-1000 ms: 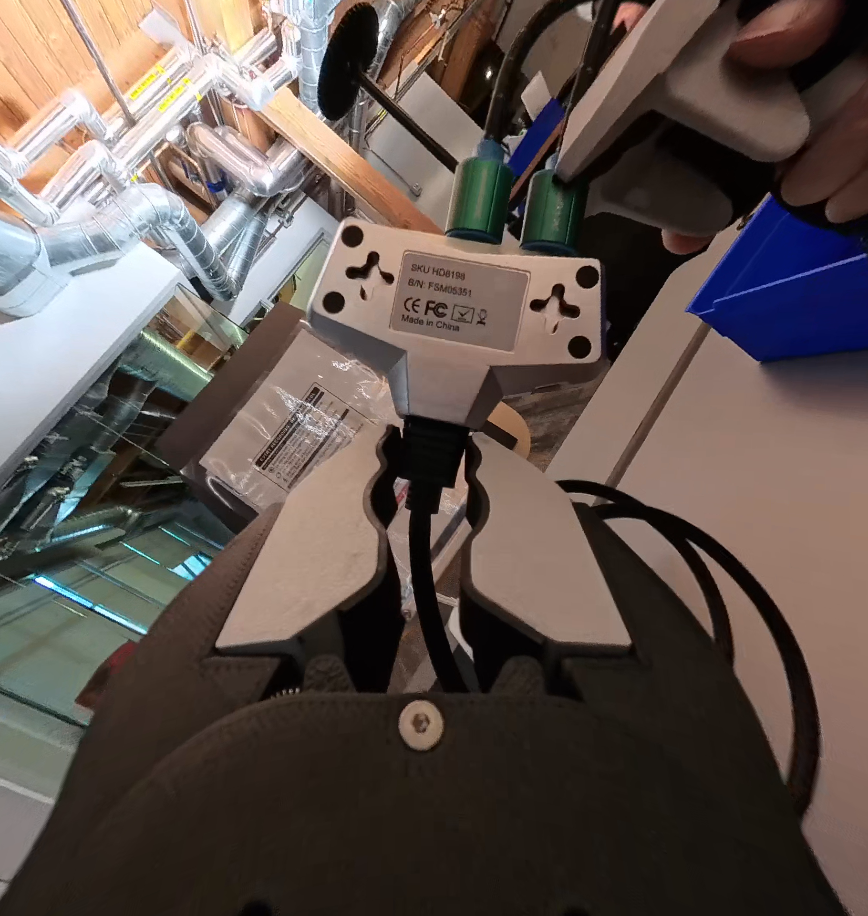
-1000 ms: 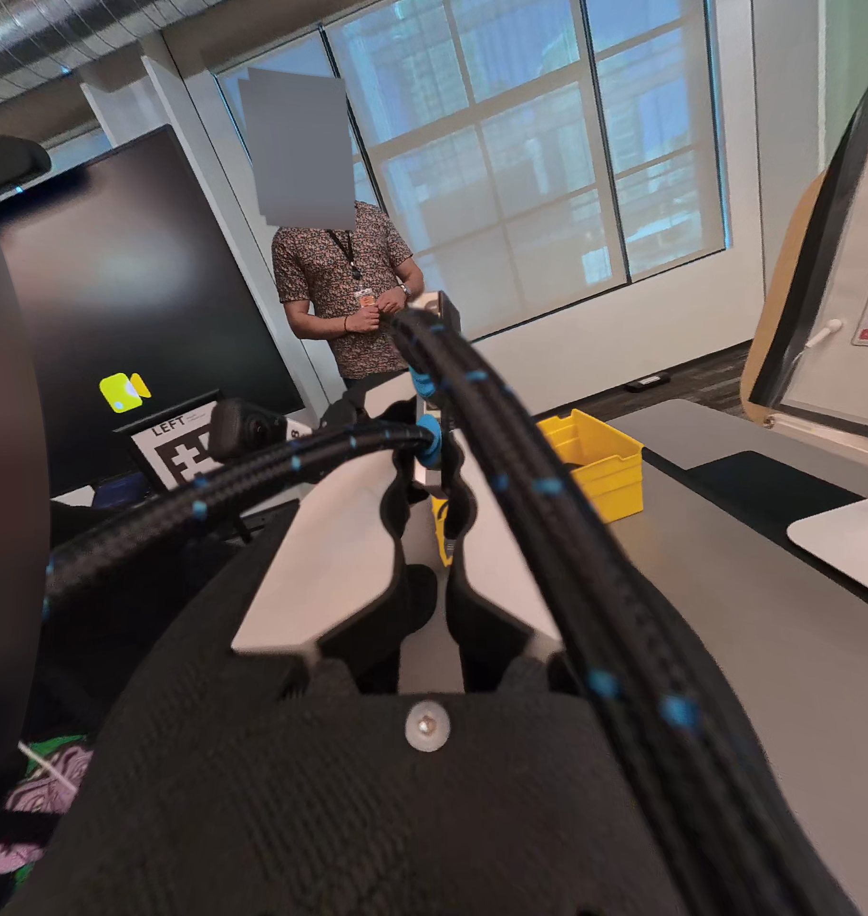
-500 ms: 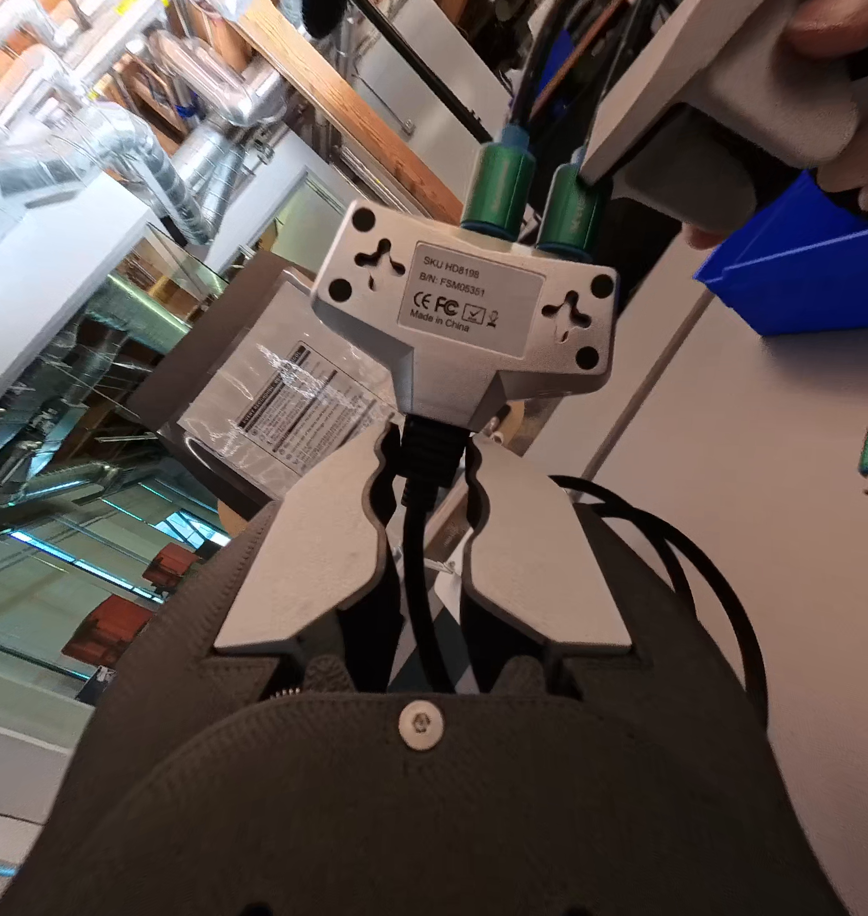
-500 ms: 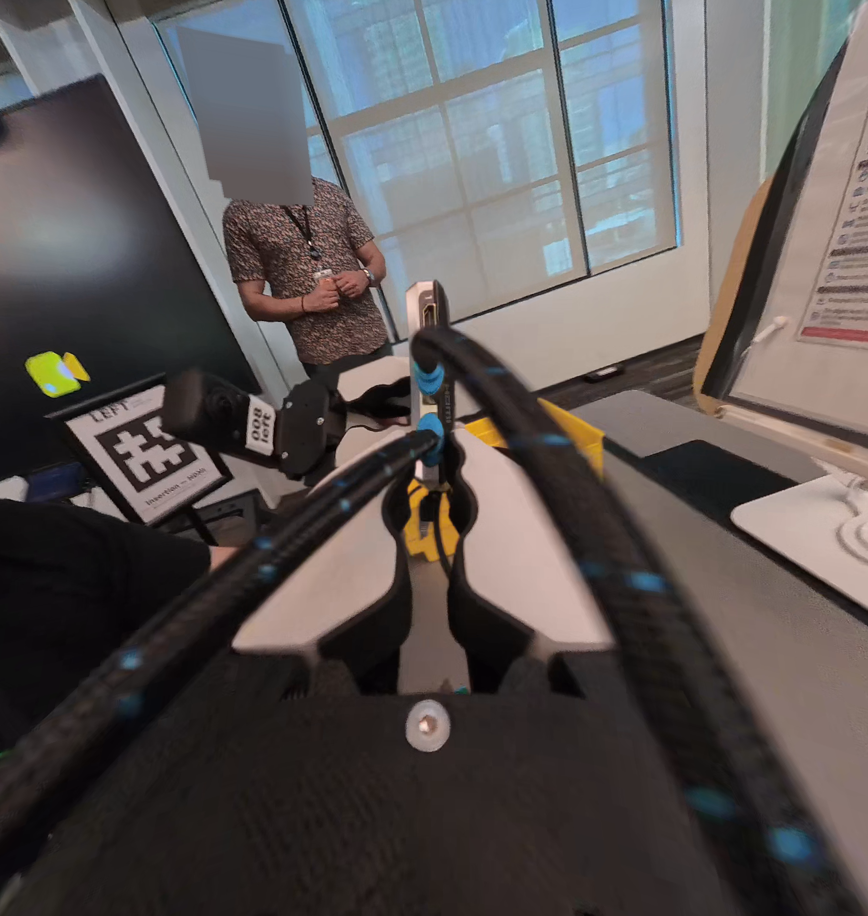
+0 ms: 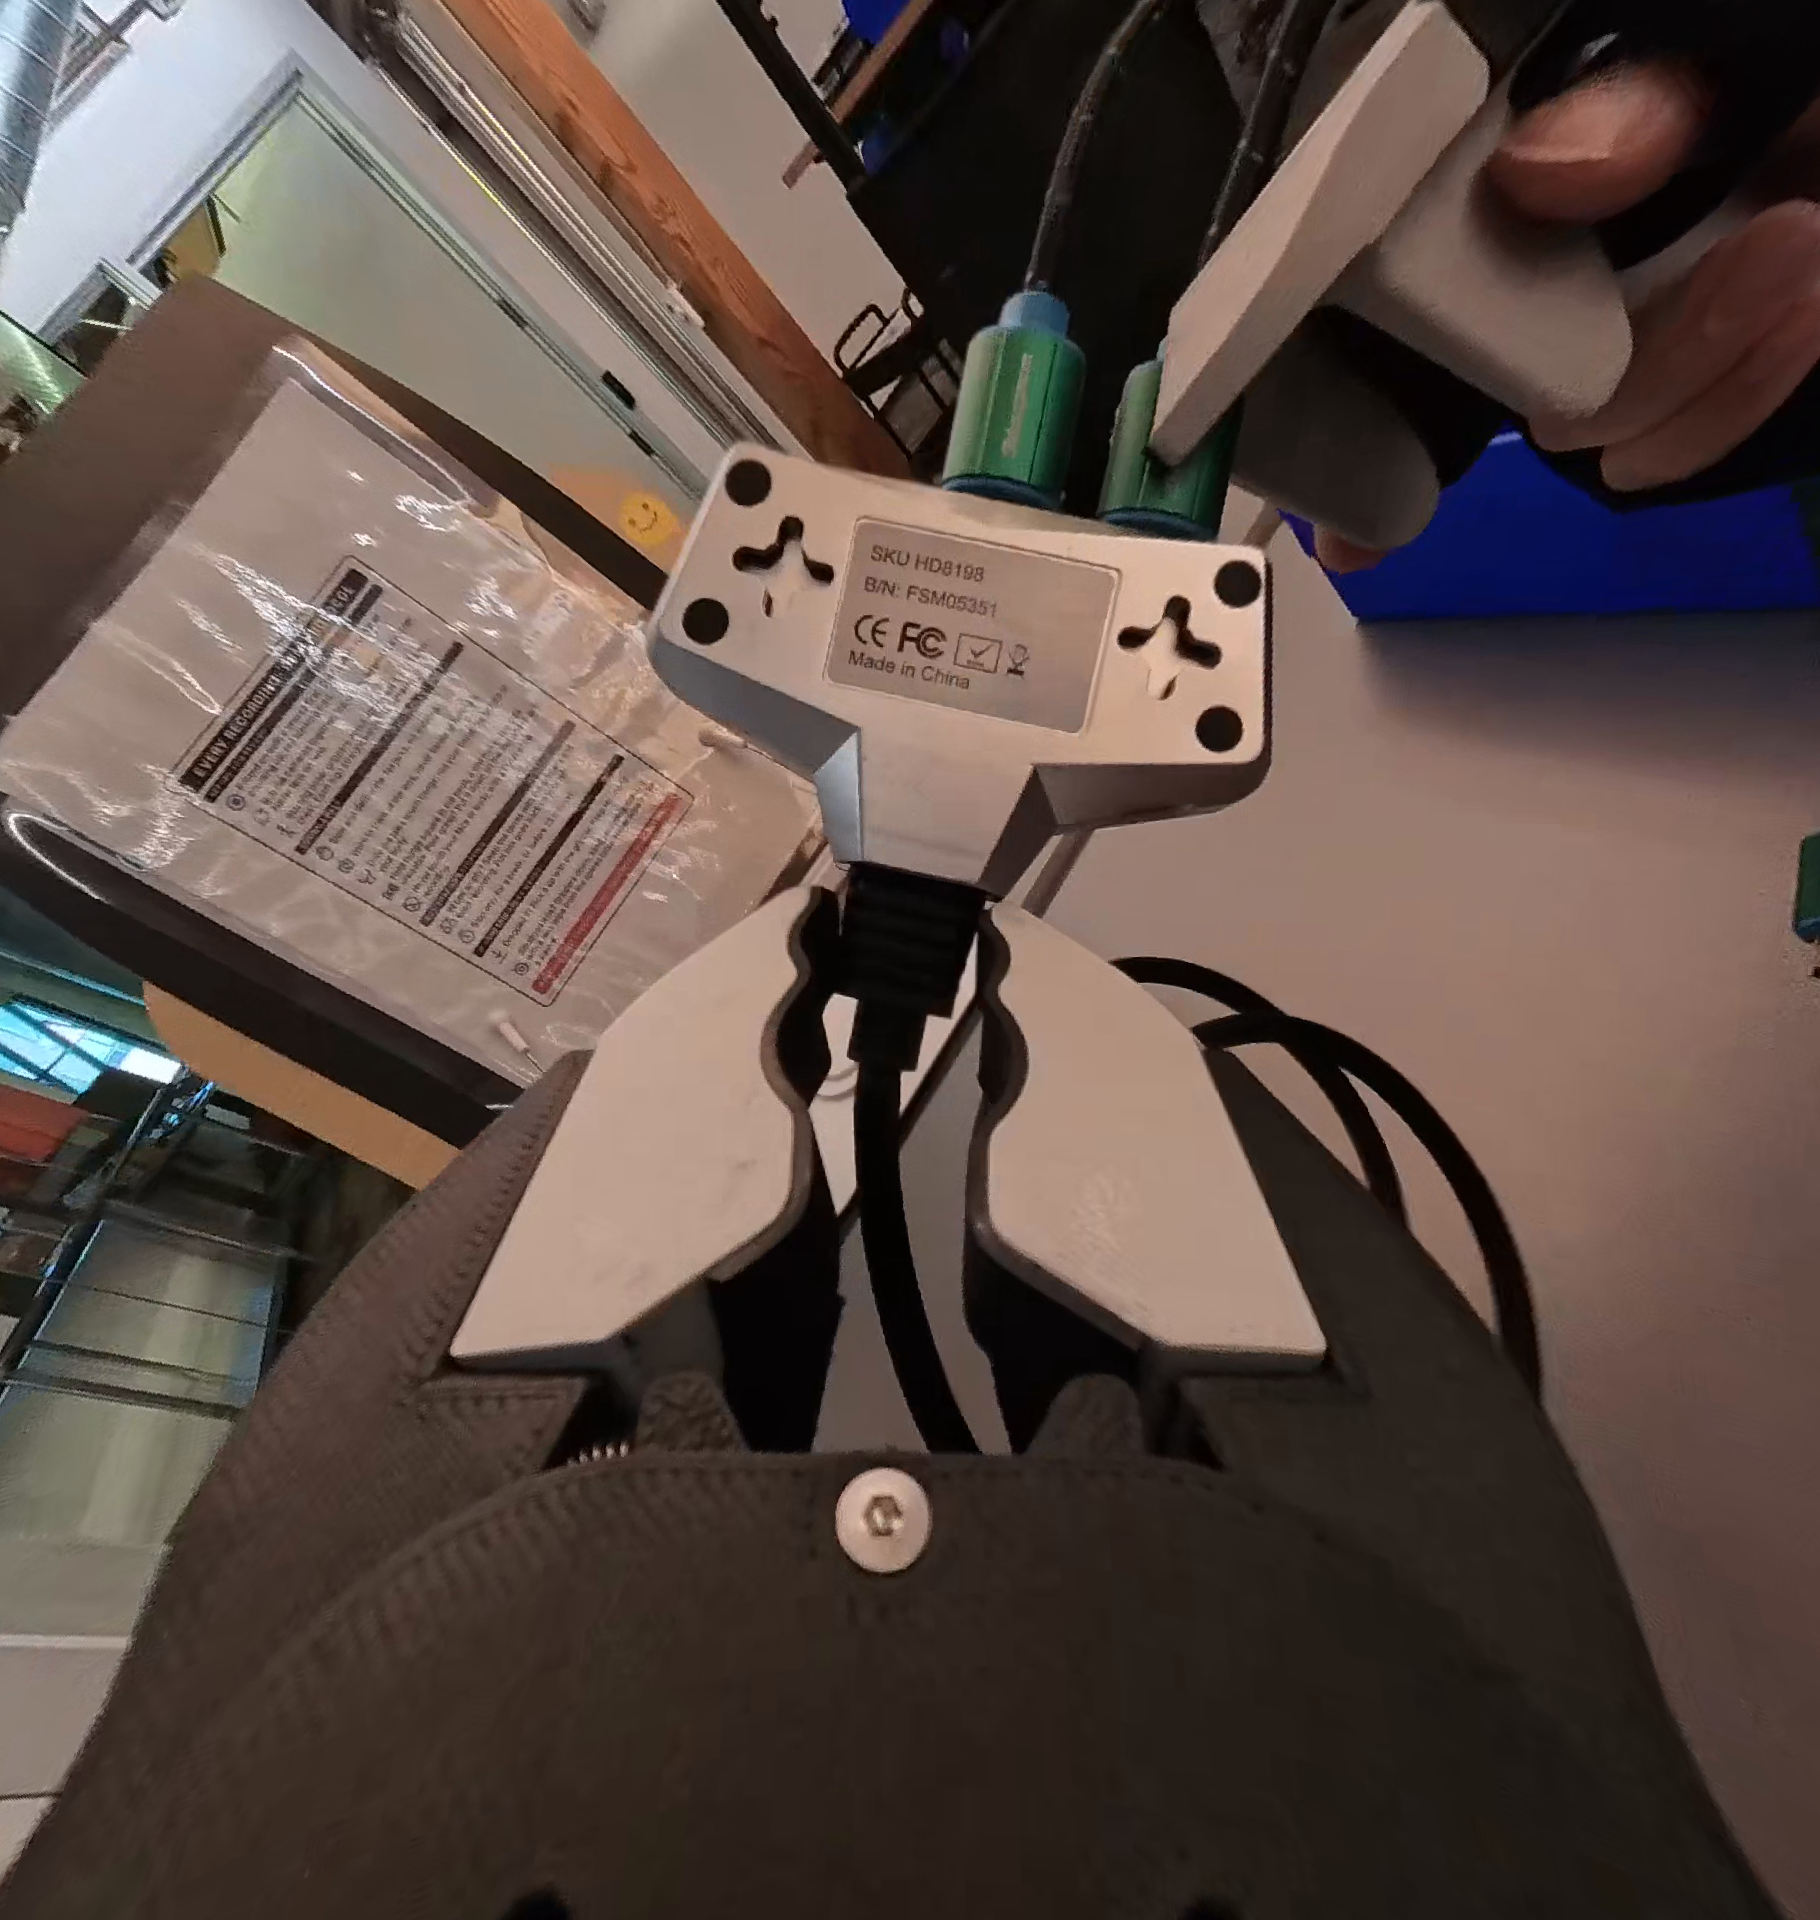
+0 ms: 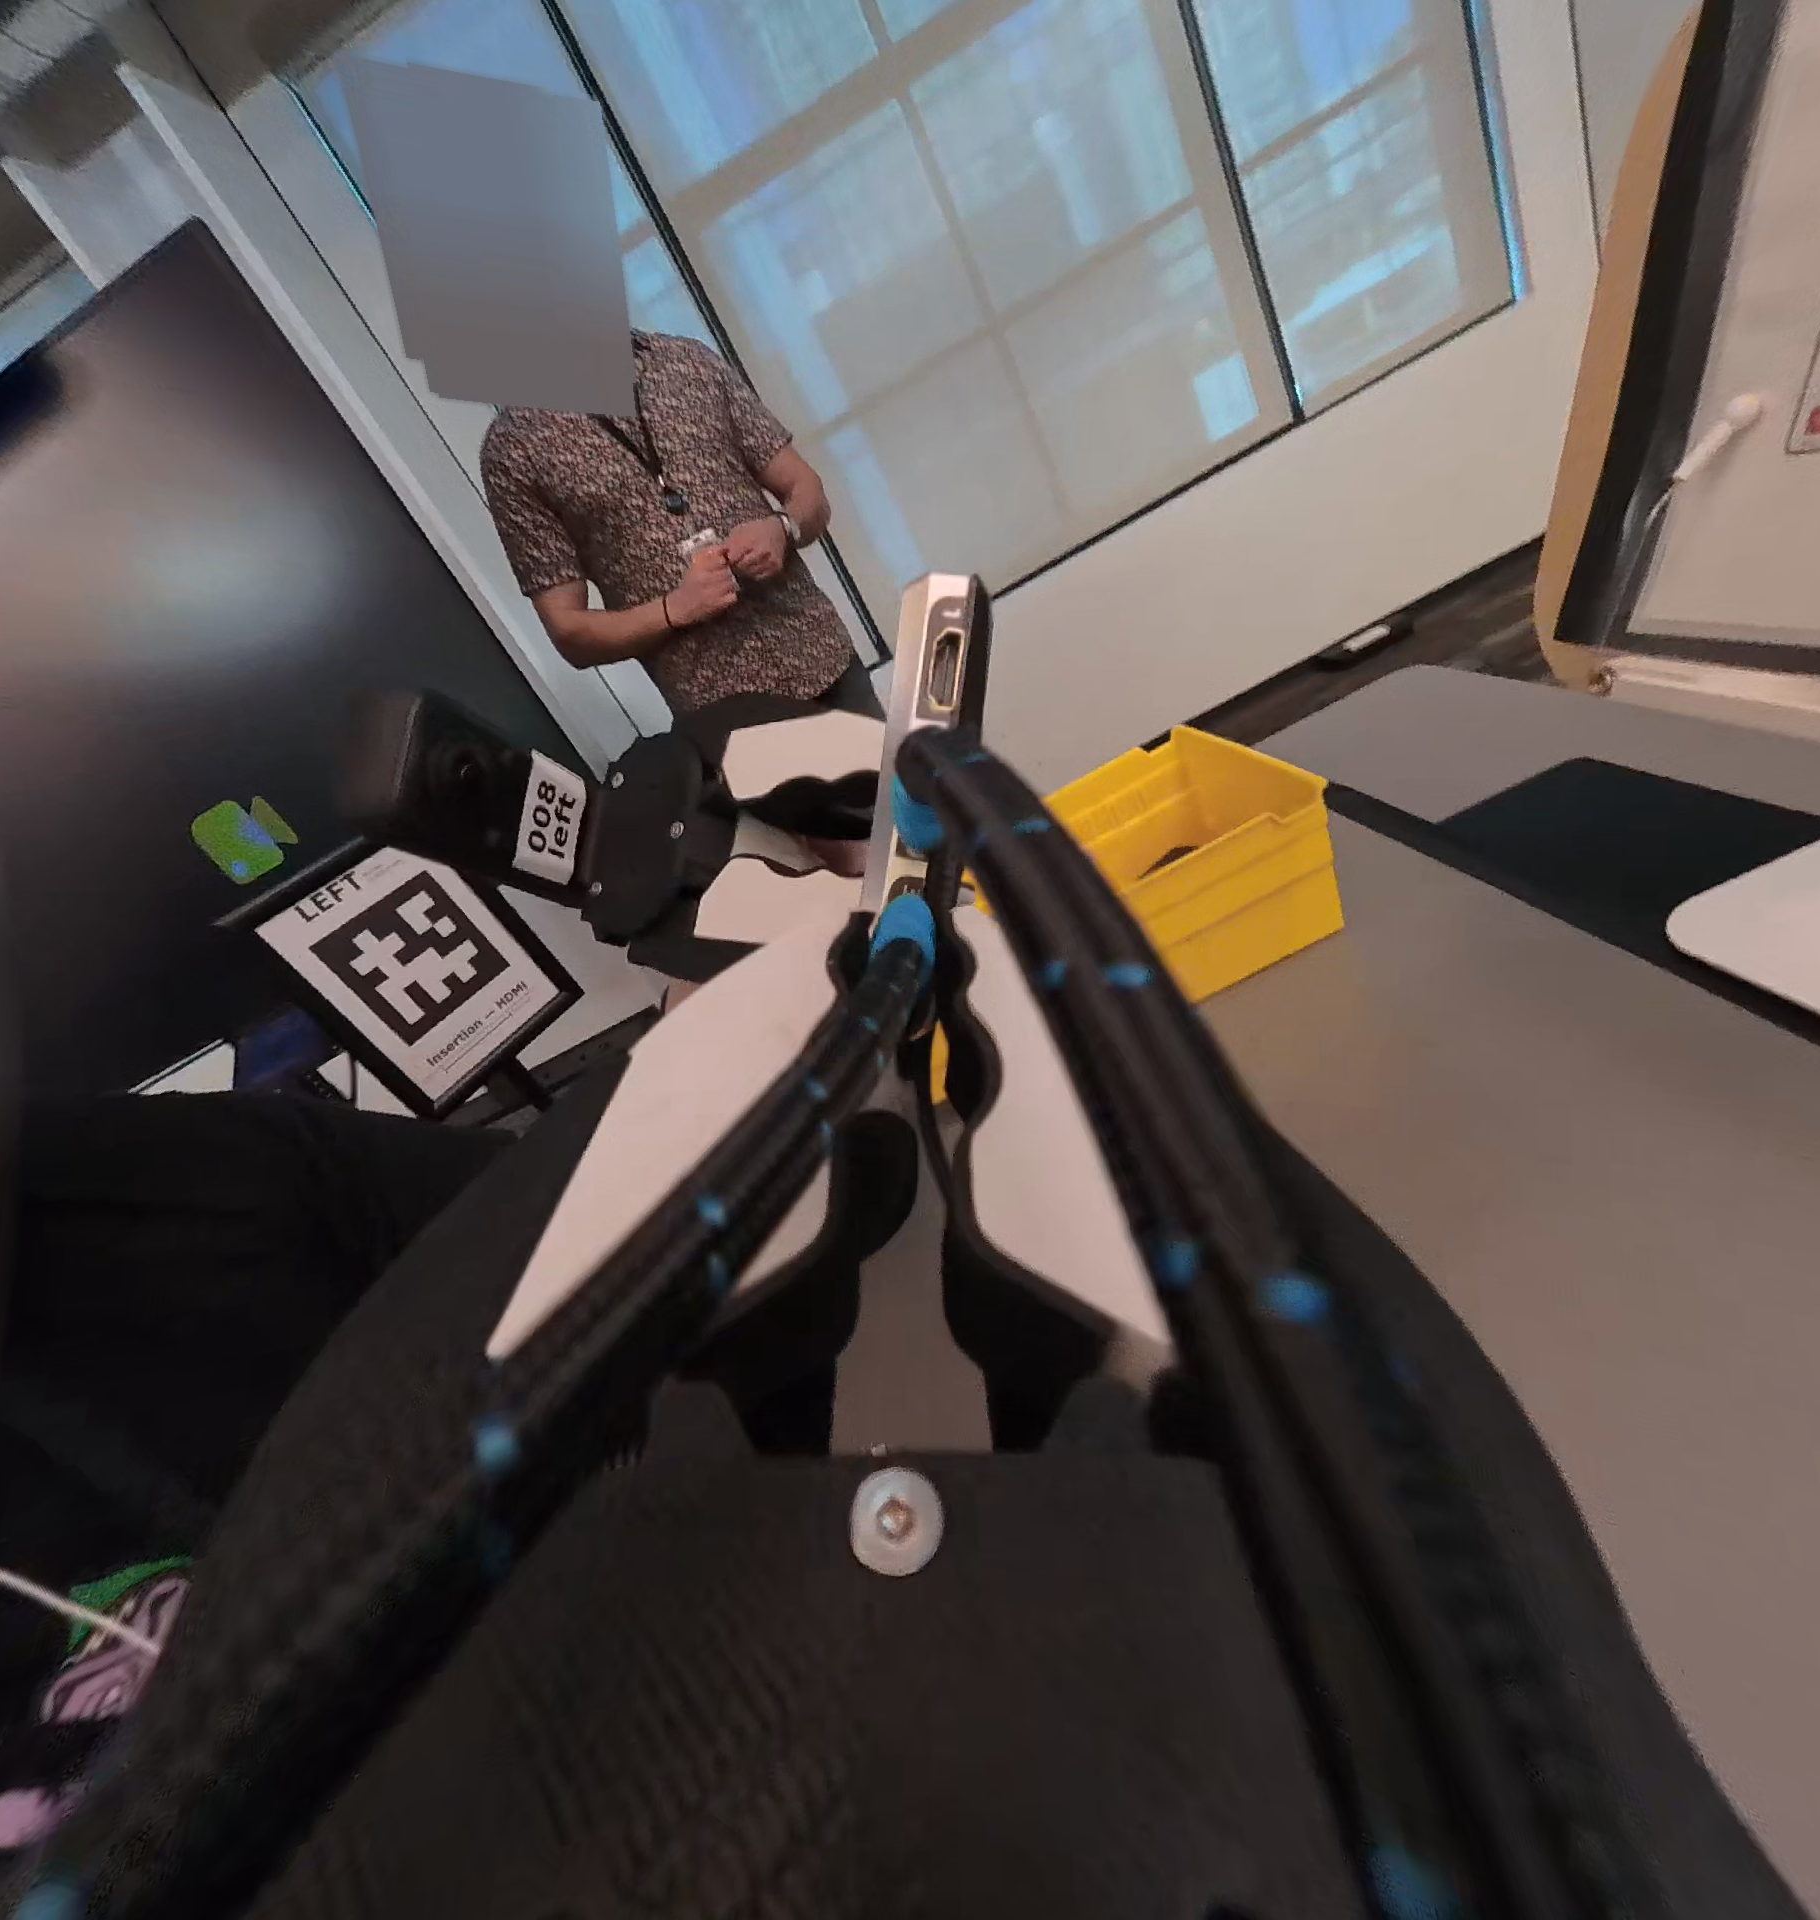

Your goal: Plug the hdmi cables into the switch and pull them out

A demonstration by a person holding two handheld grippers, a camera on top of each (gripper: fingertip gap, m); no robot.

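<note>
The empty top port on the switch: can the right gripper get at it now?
Probably not yet: the right gripper is shut on a plugged-in HDMI plug. The empty port itself looks unobstructed.

The left gripper (image 5: pixel 898 935), with pale grey flat fingers on a black textured body, fills the lower centre of its own view, its jaws drawn in tight on a black ribbed cable boot. At the upper right of that view the right gripper (image 5: pixel 1192 452) comes in at a slant, held by a black-gloved hand (image 5: pixel 1716 260) with bare fingertips. In its own view the right gripper's fingers (image 6: pixel 781 1049) pinch a green plug at the frame's centre.
</note>
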